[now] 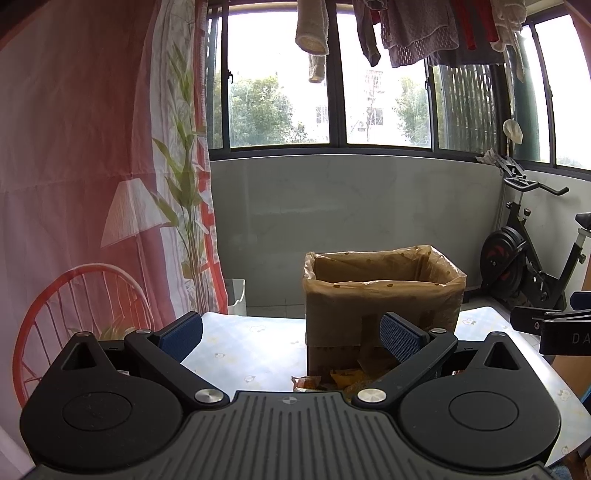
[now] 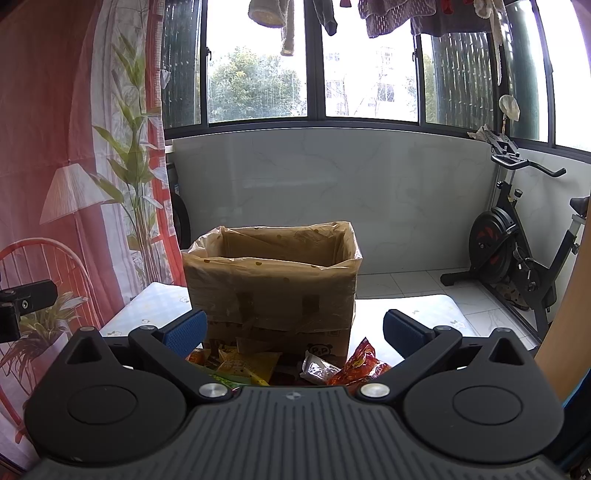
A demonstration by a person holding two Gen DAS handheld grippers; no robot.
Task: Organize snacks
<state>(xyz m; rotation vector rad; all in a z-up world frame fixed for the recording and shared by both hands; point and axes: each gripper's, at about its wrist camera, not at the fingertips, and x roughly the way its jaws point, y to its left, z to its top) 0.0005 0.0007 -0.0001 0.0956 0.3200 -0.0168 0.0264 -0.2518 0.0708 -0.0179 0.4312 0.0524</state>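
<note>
Snack packets [image 2: 295,363] lie heaped on the table [image 2: 417,314] against the bag-lined cardboard box [image 2: 273,280] (its contents hidden), while the left gripper [image 1: 291,334] and right gripper [image 2: 293,330] hover wide open, empty, sorting seemingly unstarted.

Daylight pours through a wide dark-framed window [image 2: 314,62] at twelve o'clock, with trees and pale buildings outside. Laundry [image 1: 406,33] hangs along its top. Below it runs a grey marble-veined wall [image 2: 369,192]. At nine o'clock hangs a red curtain [image 1: 74,147] printed with a lamp, chair and bamboo. An exercise bike [image 2: 517,236] stands on white floor tiles [image 2: 406,284] at three o'clock.
</note>
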